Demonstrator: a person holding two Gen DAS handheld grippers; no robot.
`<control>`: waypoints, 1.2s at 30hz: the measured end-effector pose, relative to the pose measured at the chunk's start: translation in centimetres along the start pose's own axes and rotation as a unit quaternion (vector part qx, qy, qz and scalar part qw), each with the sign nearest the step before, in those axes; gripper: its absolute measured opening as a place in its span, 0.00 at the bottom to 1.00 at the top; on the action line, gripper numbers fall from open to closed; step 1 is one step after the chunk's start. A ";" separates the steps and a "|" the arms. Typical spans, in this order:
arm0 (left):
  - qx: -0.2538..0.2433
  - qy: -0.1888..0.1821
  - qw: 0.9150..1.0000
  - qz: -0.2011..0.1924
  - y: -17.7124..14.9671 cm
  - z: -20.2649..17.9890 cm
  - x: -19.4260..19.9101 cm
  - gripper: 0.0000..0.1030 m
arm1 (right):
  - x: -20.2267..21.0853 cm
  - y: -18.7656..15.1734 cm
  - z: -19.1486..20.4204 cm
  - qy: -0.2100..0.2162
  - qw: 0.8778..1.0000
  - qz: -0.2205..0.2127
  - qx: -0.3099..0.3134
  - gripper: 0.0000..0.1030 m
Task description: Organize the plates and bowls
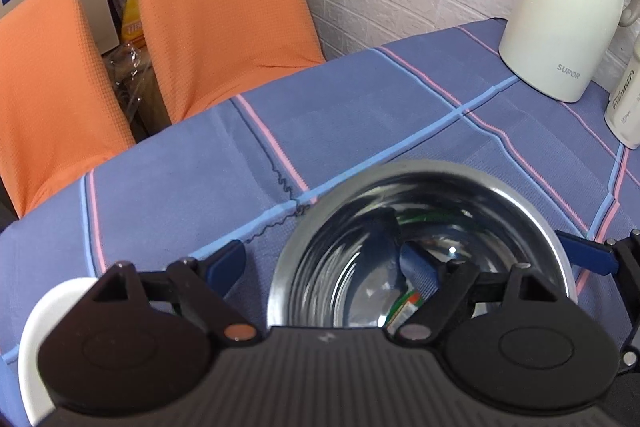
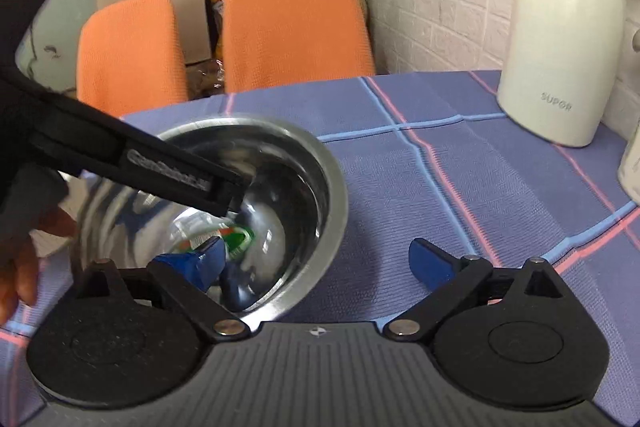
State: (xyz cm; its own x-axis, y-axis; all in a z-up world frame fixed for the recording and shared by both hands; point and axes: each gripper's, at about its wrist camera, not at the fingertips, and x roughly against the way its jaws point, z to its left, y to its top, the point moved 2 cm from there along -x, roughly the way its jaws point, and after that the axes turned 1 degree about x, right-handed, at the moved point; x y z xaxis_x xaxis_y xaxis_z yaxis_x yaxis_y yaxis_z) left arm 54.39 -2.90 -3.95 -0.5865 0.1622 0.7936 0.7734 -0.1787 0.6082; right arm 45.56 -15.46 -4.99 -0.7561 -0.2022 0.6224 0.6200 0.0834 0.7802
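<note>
The steel bowl (image 1: pixel 420 247) sat on the worktop (image 1: pixel 360 115), straddled by both tools: it lay to the right of centre before the left gripper (image 1: pixel 424 259) and to the left of centre before the right gripper (image 2: pixel 316 259). In each view one blue finger hung inside the bowl and the other outside its rim, so either could bite the wall; being round, the bowl had no long axis to square up to. Both grippers stood wide open with nothing held. Neither looked clearly nearer. Counted: one steel bowl, one white plate or dish (image 1: pixel 40 339) showing only as an edge at the near left, one white jug (image 1: pixel 568 7) far right, one cup (image 1: pixel 624 107) beside it, two orange chairs (image 1: pixel 216 7)
</note>
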 end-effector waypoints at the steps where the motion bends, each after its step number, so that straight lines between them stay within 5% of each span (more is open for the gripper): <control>1: -0.001 -0.002 1.000 0.000 -0.1 -0.1 0.0 0.79 | 0.1 0.0 -0.1 0.014 1.000 -0.001 -0.006 0.84; 5: -0.006 -0.016 1.000 -0.003 -0.7 -0.5 0.2 0.75 | 0.1 -0.2 0.7 0.033 0.999 -0.001 0.015 0.81; 7: -0.006 -0.027 1.000 -0.002 -0.8 -0.7 0.4 0.61 | 0.2 -0.4 1.2 0.036 0.999 -0.001 0.021 0.81; 11: -0.008 -0.040 0.999 0.009 -0.5 -1.1 0.8 0.50 | 0.7 -0.4 1.6 0.069 0.998 0.006 0.011 0.80; 22: -0.016 -0.045 0.999 0.013 -2.0 -2.1 6.1 0.43 | 5.2 -0.6 4.3 0.070 0.997 -0.004 0.020 0.81; 36: 0.012 -0.060 0.997 0.041 -14.8 -3.6 14.4 0.44 | 14.6 -9.0 8.0 0.101 0.994 0.033 0.018 0.81</control>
State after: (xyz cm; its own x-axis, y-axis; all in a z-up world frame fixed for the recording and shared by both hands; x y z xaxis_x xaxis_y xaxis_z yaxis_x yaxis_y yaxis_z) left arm 33.68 -1.38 -1.47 -0.4898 0.2641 0.8309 0.8236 -0.1725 0.5403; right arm 27.24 -11.33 -2.47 -0.6541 -0.3875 0.6496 0.6560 0.1370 0.7422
